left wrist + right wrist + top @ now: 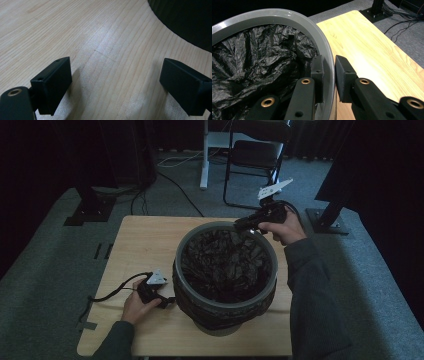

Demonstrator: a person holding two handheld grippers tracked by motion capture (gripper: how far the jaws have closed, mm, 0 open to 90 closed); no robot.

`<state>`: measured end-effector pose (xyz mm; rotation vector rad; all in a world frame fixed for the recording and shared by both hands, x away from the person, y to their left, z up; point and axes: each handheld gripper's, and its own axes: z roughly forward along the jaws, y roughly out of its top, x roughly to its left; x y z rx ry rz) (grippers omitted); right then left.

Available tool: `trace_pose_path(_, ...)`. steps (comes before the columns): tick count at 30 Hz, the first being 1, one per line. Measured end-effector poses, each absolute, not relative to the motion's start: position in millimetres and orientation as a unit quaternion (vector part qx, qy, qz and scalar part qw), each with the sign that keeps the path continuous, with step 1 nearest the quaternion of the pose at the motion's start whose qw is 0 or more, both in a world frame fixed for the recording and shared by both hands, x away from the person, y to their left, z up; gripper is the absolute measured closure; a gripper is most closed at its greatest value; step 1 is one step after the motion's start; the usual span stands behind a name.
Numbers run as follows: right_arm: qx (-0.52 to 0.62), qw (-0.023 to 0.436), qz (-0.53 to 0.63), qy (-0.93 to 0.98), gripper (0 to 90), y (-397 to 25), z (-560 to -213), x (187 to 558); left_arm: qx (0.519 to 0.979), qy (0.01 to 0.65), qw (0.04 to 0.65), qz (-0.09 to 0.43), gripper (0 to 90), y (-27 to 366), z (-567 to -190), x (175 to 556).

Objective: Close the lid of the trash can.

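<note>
Light wooden table (140, 245), rectangular, pale grain, standing on grey carpet (45, 270), grey round bin (226, 320) with black bag liner (225, 262) resting upright on it, right of centre, toward the near edge

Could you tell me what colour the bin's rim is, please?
Grey; the rim shows best in the right gripper view.

The high view is dim with black upper corners, while the left gripper view shows soft glare on the table (105, 42) and blurred shadows under the jaws
</note>
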<state>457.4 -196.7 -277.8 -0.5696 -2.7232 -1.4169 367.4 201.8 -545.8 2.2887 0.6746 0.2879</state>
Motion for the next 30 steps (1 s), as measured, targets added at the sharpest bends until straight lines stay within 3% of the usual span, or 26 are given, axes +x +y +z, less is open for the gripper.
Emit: trace_pose_path(30, -0.166, 0.021, -0.463, -0.870, 77.5, -180.0, -283.5, 457.7, 0.889, 0.261, 0.360, 0.112, 10.8, 201.9, -545.7, 367.4)
